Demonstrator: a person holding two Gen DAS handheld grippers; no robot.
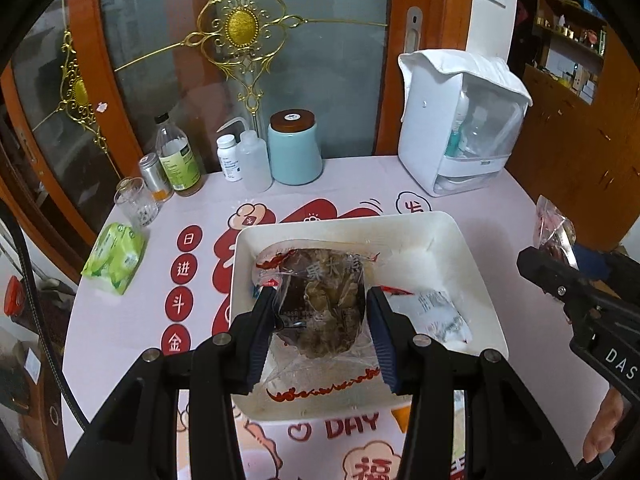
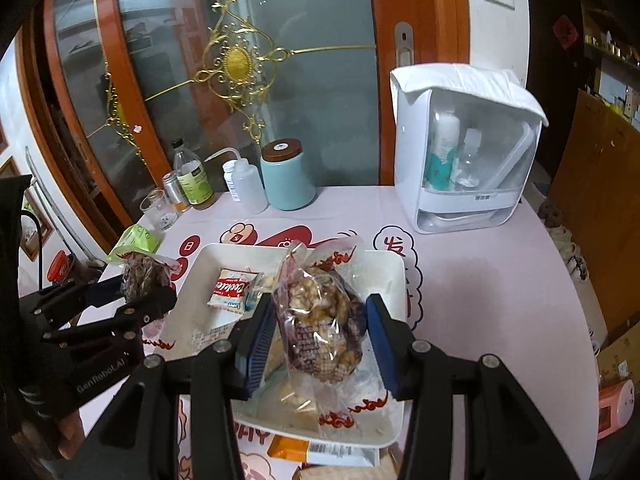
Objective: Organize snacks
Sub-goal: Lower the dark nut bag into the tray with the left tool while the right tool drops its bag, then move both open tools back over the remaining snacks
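Left claw (image 1: 320, 332) gripping dark snack bag (image 1: 320, 300) above white tray (image 1: 452, 232), right claw (image 2: 320, 340) clamping nut bag (image 2: 320, 320), bare tablecloth (image 2: 480, 300) rightward.

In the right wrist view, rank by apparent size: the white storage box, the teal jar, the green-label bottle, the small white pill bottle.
1. White storage box, clearly largest.
2. Teal jar.
3. Green-label bottle, narrower than the jar.
4. Small white pill bottle, smallest, partly hidden behind the squeeze bottle.
All stand along the table's back edge, so nearness hardly skews this.

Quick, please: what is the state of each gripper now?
Left gripper: closed on a dark snack bag.
Right gripper: closed on a nut snack bag.
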